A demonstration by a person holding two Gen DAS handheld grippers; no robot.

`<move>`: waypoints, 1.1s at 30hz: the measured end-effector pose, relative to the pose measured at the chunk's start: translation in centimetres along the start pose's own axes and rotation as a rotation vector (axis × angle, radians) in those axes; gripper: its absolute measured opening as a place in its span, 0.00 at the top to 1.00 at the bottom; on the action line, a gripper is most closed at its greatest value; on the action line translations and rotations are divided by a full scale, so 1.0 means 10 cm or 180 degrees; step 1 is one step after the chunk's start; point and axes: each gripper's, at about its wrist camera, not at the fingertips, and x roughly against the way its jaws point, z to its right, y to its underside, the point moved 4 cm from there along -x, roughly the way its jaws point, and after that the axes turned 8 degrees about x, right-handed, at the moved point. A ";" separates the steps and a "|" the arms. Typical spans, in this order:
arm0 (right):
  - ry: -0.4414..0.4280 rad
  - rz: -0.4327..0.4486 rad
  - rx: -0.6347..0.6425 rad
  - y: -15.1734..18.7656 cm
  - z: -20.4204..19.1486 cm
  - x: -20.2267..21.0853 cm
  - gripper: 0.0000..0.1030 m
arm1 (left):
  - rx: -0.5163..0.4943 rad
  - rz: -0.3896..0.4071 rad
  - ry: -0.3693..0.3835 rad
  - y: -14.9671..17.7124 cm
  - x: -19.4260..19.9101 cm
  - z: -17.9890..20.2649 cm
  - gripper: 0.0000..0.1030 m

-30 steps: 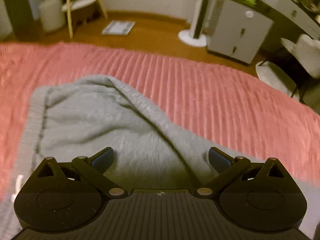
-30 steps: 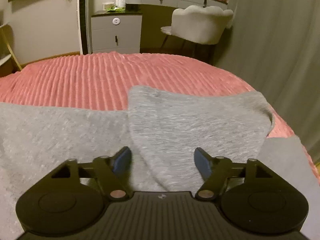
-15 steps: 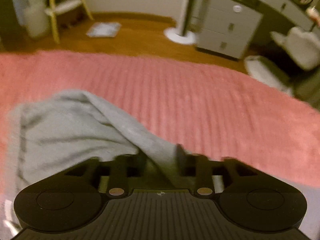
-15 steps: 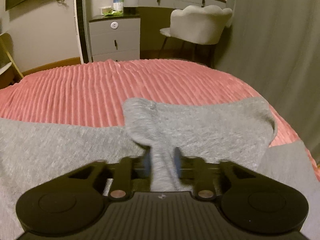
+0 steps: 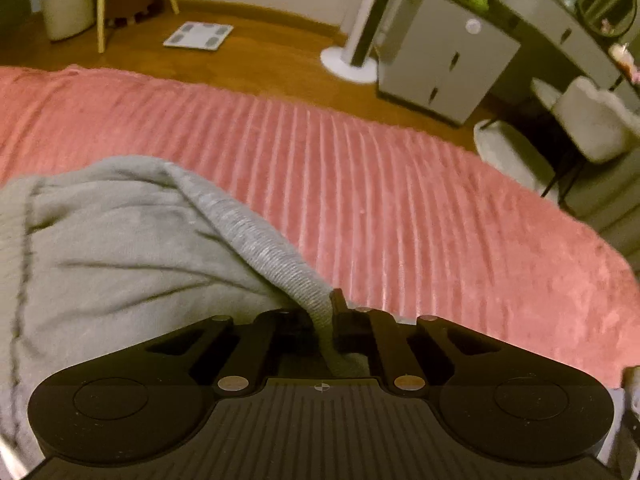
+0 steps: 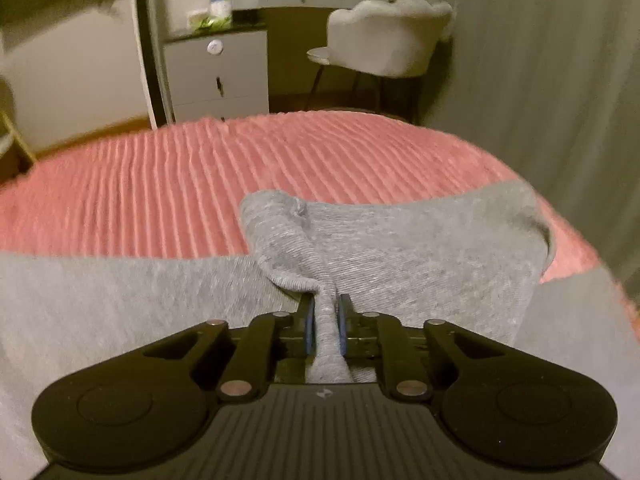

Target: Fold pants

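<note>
- 1 pair of grey pants [image 5: 120,248] lay on the pink ribbed bedspread [image 5: 400,200].
- 2 grippers held it — the left gripper [image 5: 322,320] was clamped on a raised fabric ridge.
- The right gripper [image 6: 324,320] pinched another grey fold between its 2 blue pads [image 6: 307,324].

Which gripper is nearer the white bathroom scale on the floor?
Left. The left gripper, shut on the grey pants, faces across the pink bedspread toward the scale. The right gripper, also clamping pants, faces the chair; no scale in its view.
</note>
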 end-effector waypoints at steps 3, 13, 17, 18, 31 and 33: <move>-0.0172 0.0208 -0.0554 -0.07 0.33 0.33 0.92 | -0.0156 0.0195 0.0115 0.11 0.45 -0.02 0.92; -0.0379 0.0897 -0.1885 0.37 1.91 1.62 0.92 | -0.0143 0.0574 0.0418 1.44 1.94 -0.28 0.92; -0.0173 0.0473 -0.2083 1.04 2.33 1.39 0.92 | -0.0078 0.0293 0.0200 2.28 1.65 -0.56 0.90; -0.0114 0.0312 -0.2141 1.23 2.39 1.28 0.92 | -0.0124 0.0218 0.0089 2.44 1.54 -0.60 0.89; -0.0404 0.0344 -0.2481 1.58 2.40 1.04 0.67 | 0.0048 0.0511 -0.0135 2.52 1.43 -0.83 0.41; -0.0440 0.0338 -0.2588 1.61 2.41 1.01 0.69 | 0.0003 0.0528 -0.0179 2.54 1.35 -0.79 0.41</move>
